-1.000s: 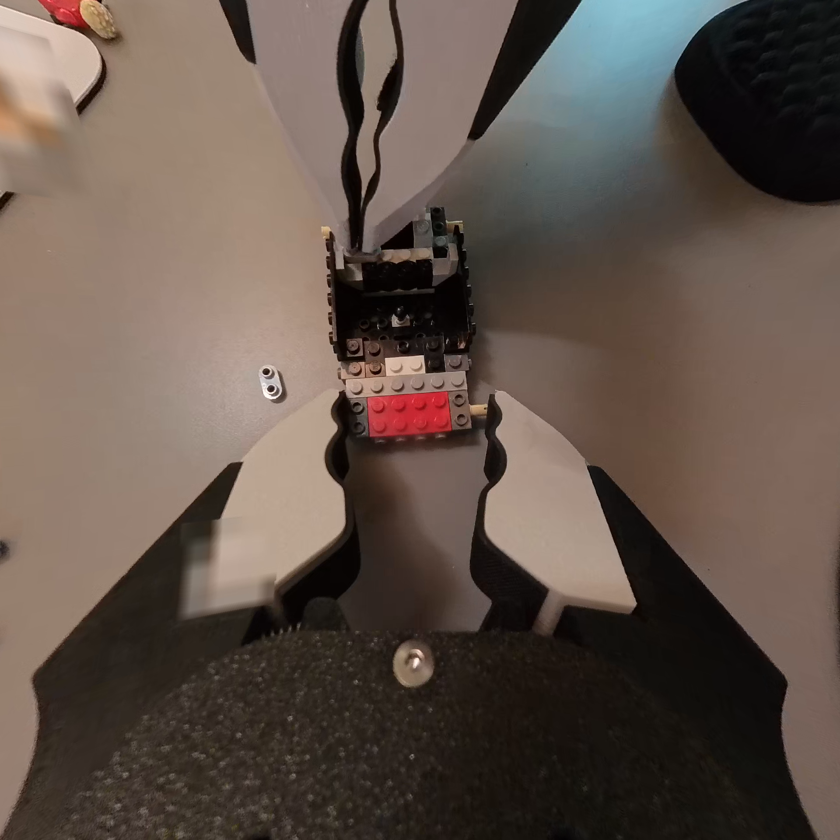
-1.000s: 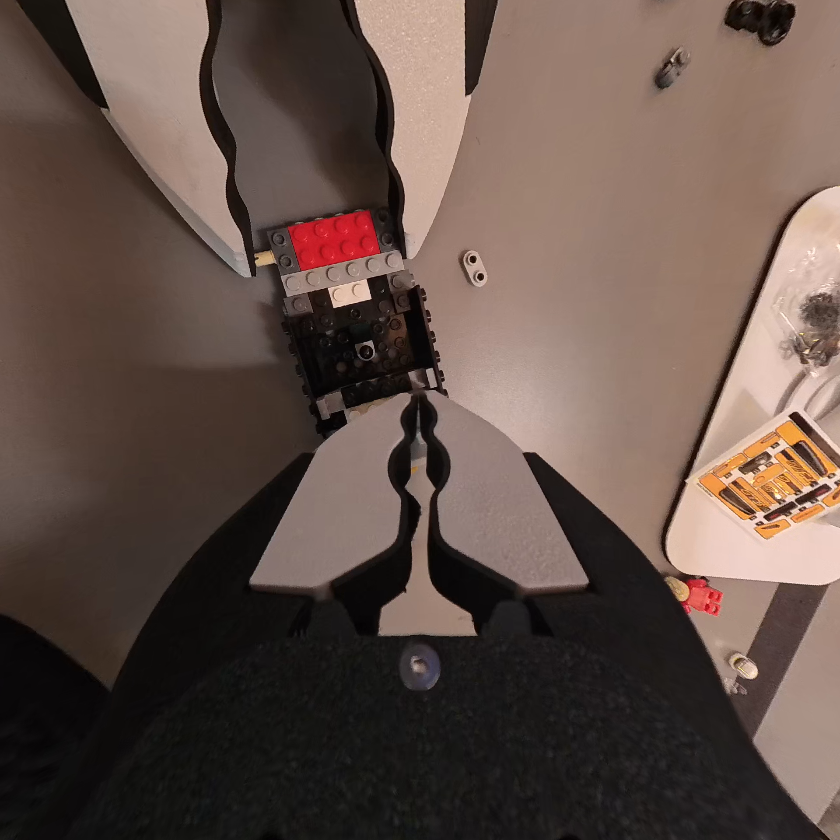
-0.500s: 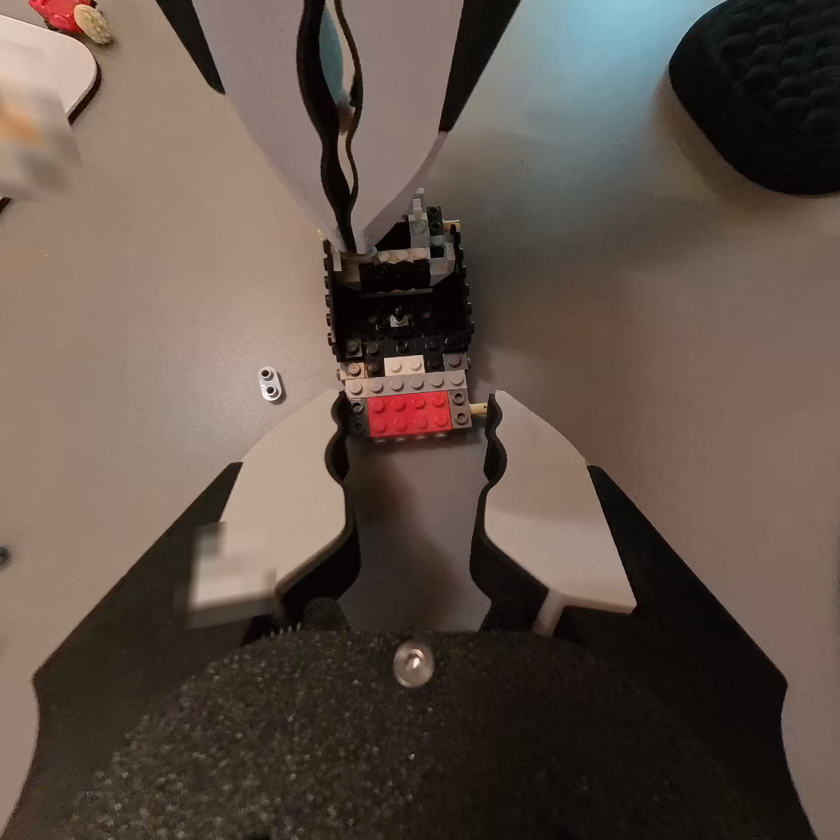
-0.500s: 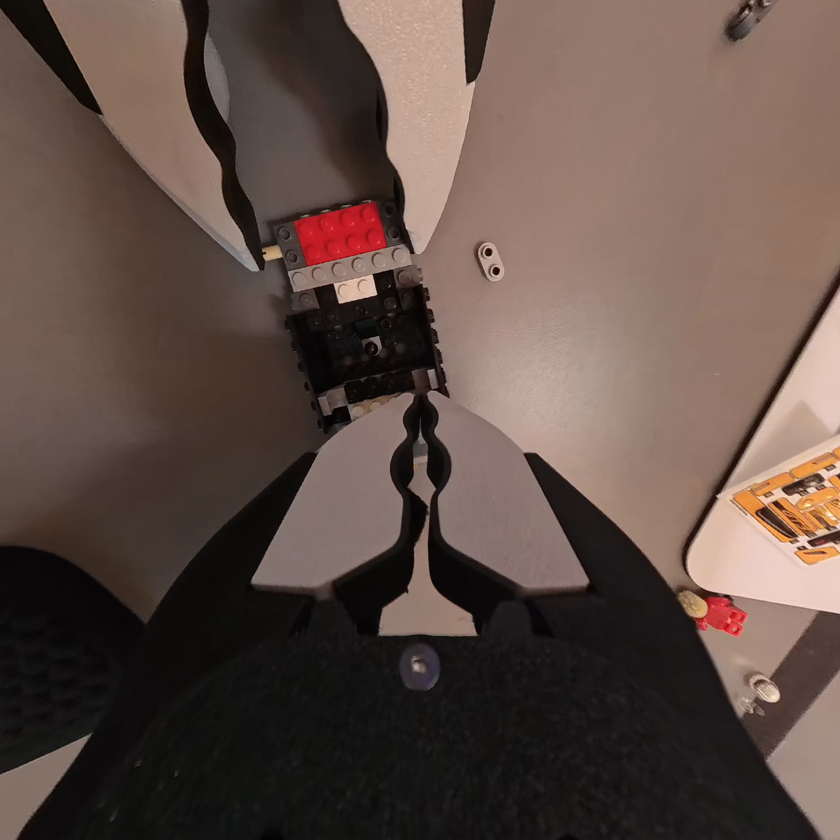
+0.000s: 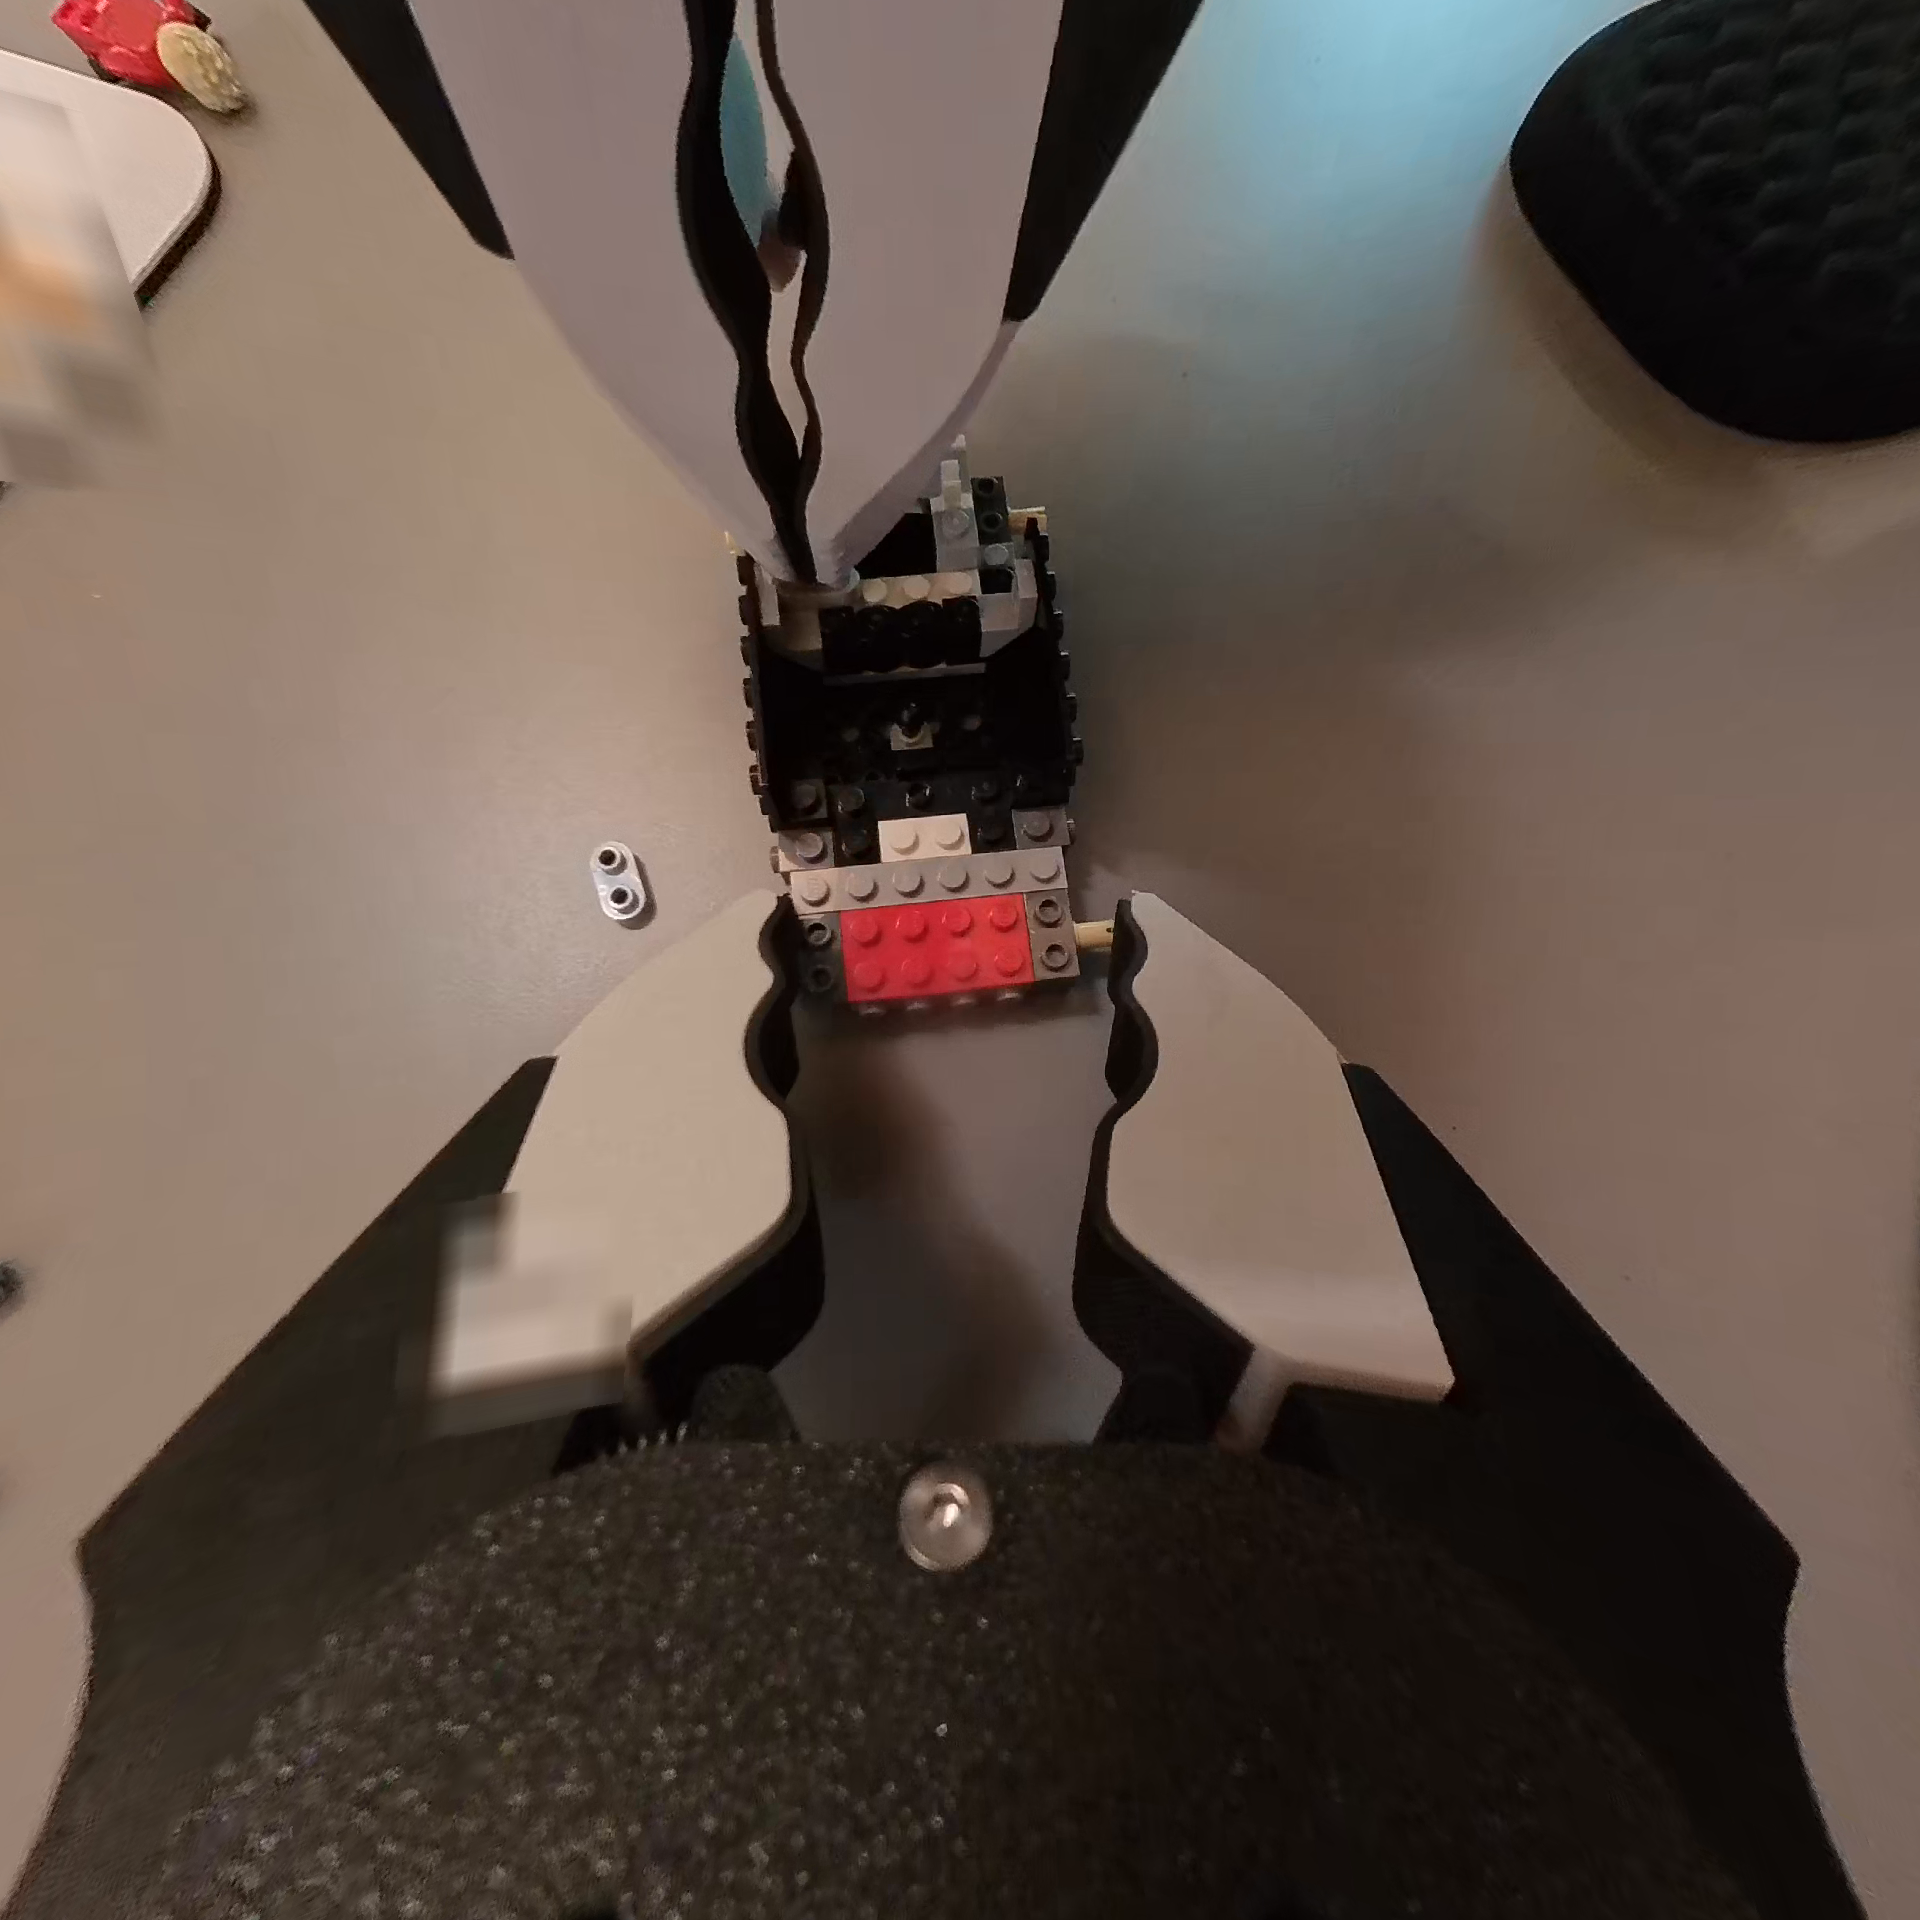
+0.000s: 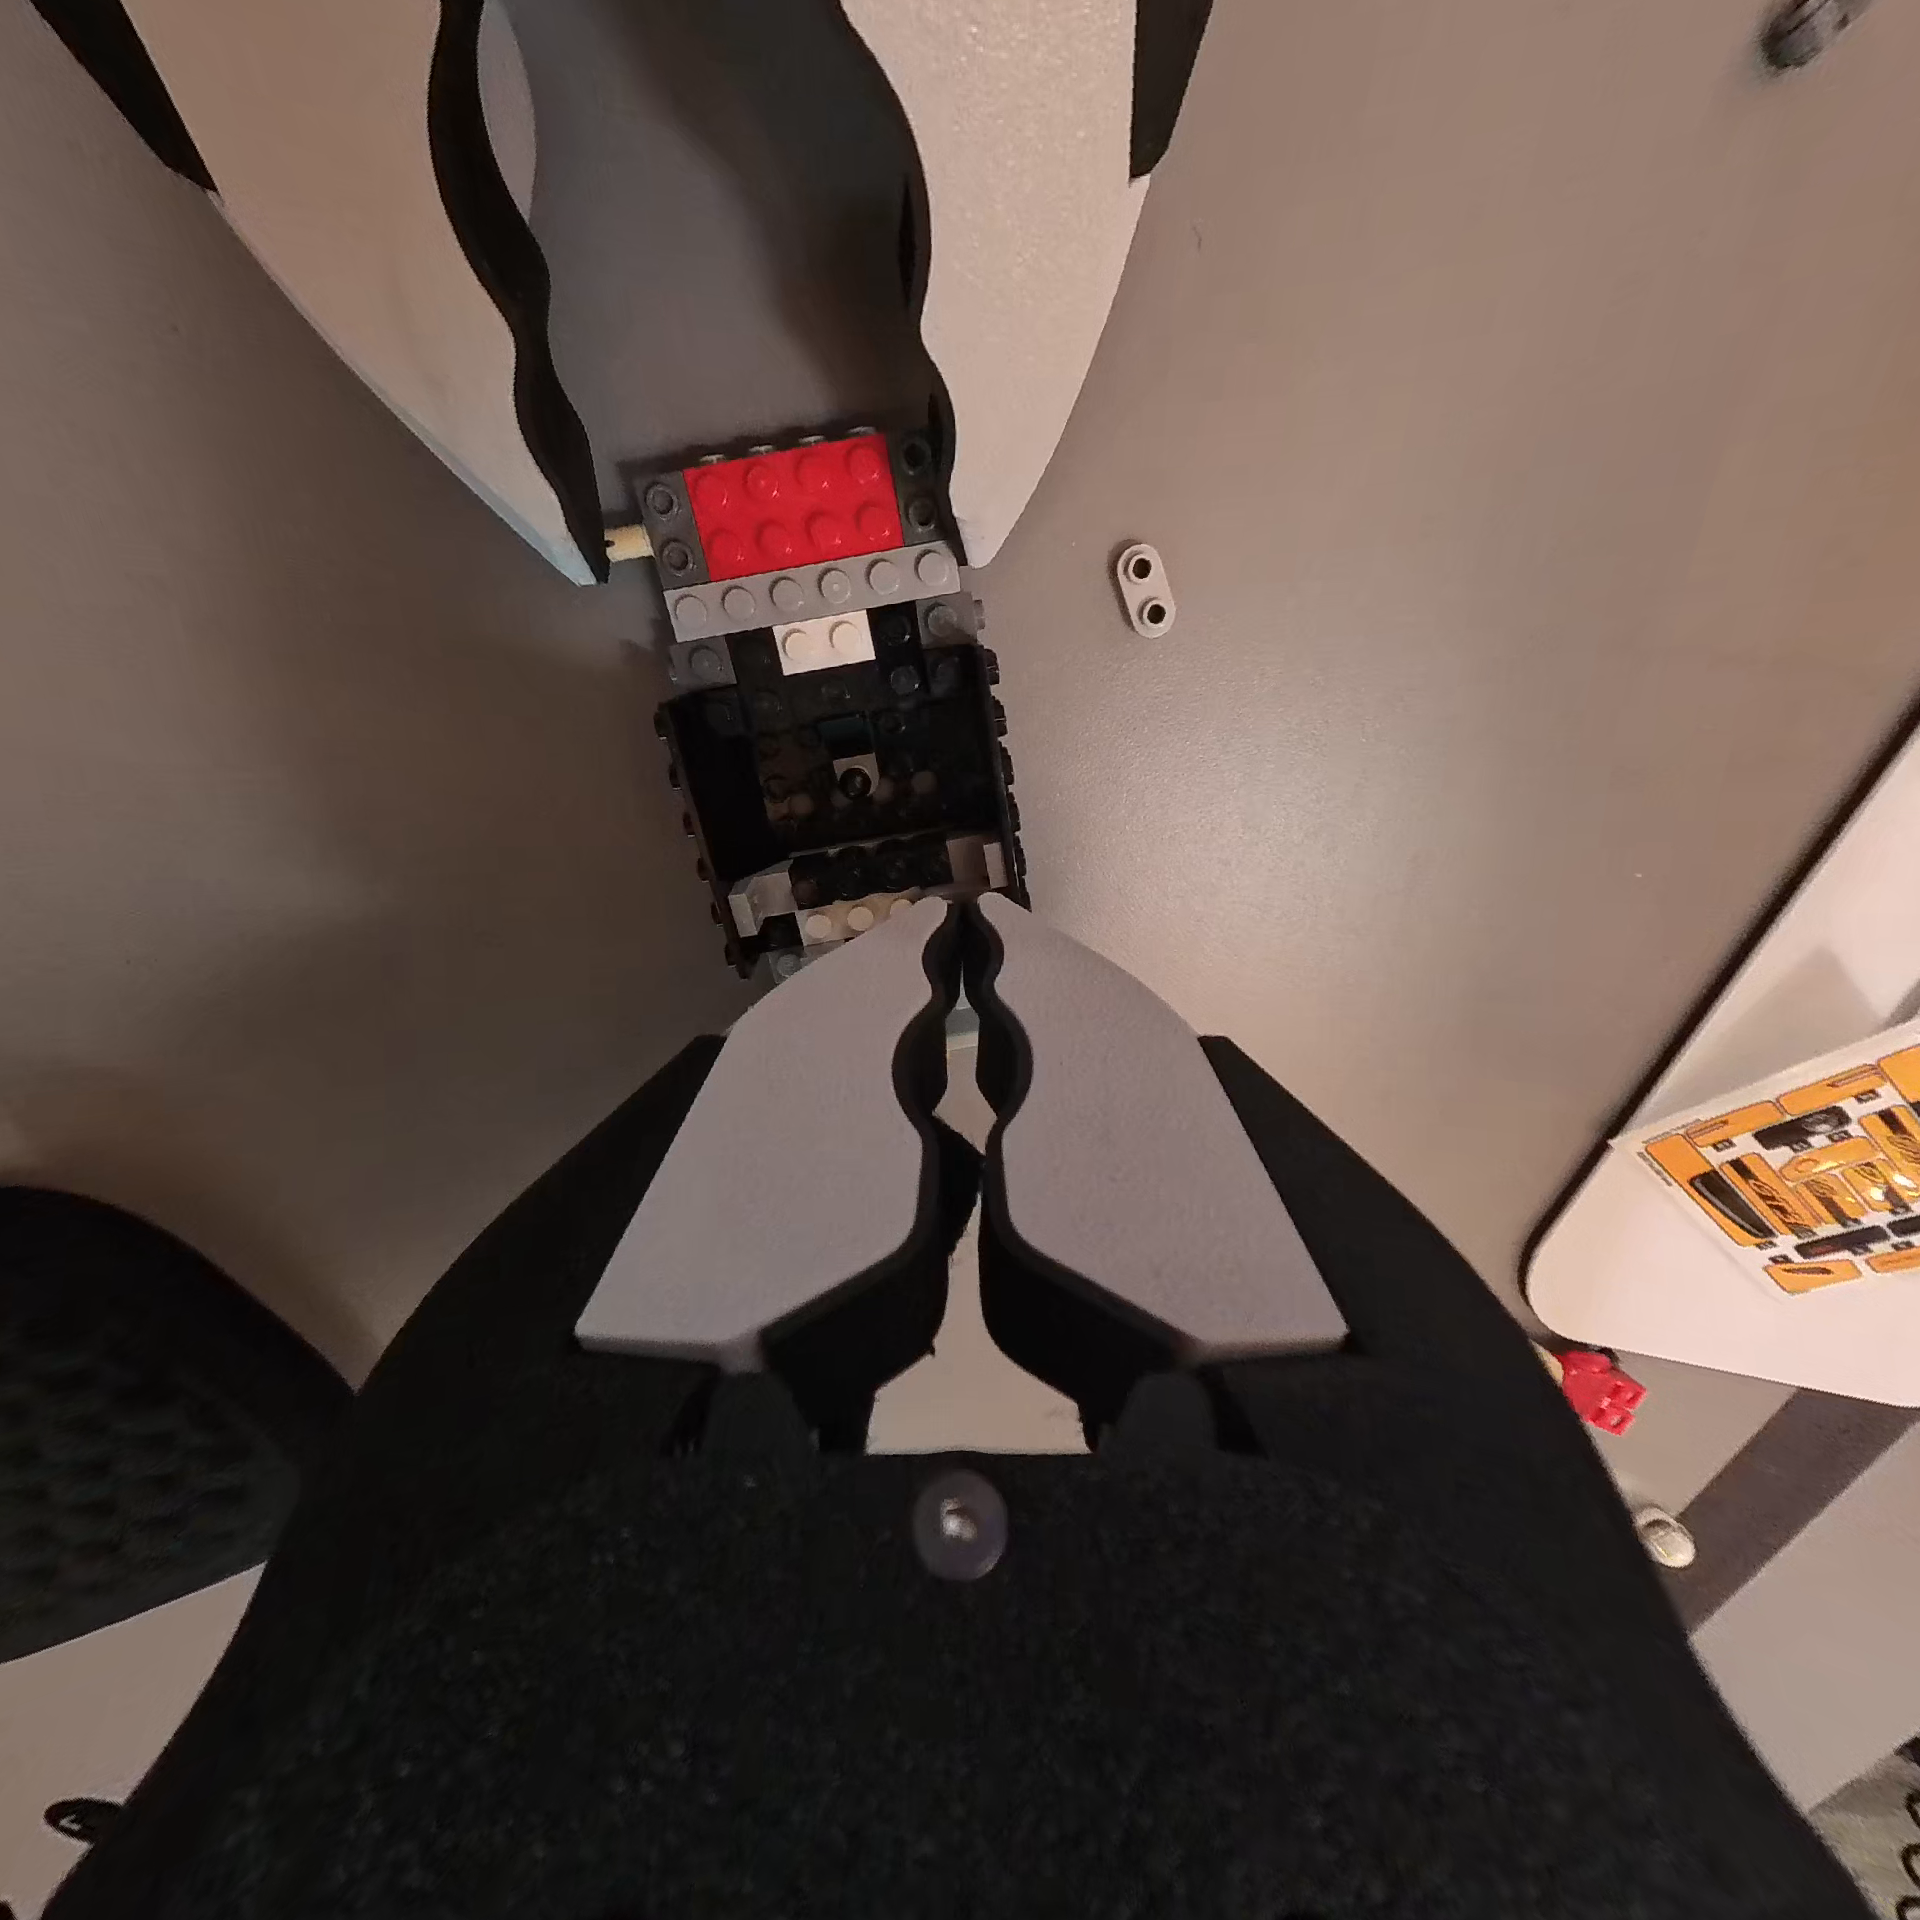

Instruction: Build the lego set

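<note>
The right tongs [image 6: 954, 914], two grey wedge-shaped fingers edged in black foam, are closed to a thin slit, and their tips are pressed down on the near end of a small, partly built lego vehicle of black, grey and white bricks [image 6: 831, 717]. Whether a small piece is pinched between the tips cannot be told; the left wrist view shows something pale under them, but not what it is.

The left tongs [image 5: 948, 935] are open around the opposite end of the model. One finger is seen against the dark grey edge beside the red studded plate [image 5: 935, 948], and the other against a tan axle peg [image 5: 1093, 933] that sticks out sideways. The model is thus braced rather than squeezed, and it sits flat on the plain grey table [image 5: 1455, 831], midway between the two tongs.

The step in hand is judged to be seating a part at the end of the model. It is best done with pressure kept straight down over the studs, while the left tongs are held steady so the model is not tipped or slid. The axle peg should not be levered.

A loose light grey two-hole plate [image 5: 619, 881] lies near the model. A white tray [image 6: 1766, 1039] with a yellow sticker sheet [image 6: 1808, 1174] is well apart.
</note>
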### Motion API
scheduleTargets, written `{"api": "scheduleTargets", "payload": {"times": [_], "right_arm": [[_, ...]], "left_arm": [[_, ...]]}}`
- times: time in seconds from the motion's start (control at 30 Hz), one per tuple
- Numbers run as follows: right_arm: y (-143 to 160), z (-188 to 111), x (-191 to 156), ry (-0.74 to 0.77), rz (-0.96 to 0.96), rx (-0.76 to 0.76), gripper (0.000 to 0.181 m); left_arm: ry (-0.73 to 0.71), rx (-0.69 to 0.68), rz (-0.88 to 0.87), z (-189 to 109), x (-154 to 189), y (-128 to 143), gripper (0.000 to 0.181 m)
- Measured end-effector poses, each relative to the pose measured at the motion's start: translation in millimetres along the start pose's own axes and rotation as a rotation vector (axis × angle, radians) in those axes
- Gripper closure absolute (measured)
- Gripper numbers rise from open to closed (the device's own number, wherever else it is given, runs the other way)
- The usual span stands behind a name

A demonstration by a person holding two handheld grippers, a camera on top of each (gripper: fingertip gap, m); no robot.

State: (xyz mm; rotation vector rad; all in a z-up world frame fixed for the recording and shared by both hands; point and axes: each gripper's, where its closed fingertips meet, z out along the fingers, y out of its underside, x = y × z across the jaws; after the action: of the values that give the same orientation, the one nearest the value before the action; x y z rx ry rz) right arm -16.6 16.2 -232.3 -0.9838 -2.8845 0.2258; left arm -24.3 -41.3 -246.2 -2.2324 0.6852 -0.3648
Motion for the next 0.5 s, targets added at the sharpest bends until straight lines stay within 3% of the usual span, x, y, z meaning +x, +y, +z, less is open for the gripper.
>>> {"api": "scheduleTargets", "payload": {"times": [0.27, 0.5], "right_arm": [[1, -6, 0, 0.035, 0.055, 0.124, 0.181], [-2, -8, -3, 0.052, 0.048, 0.17, 0.171]], "left_arm": [[0.02, 0.012, -0.044, -1, -1, -1, 0.124], [0.016, 0.01, -0.042, -1, -1, -1, 0.124]]}}
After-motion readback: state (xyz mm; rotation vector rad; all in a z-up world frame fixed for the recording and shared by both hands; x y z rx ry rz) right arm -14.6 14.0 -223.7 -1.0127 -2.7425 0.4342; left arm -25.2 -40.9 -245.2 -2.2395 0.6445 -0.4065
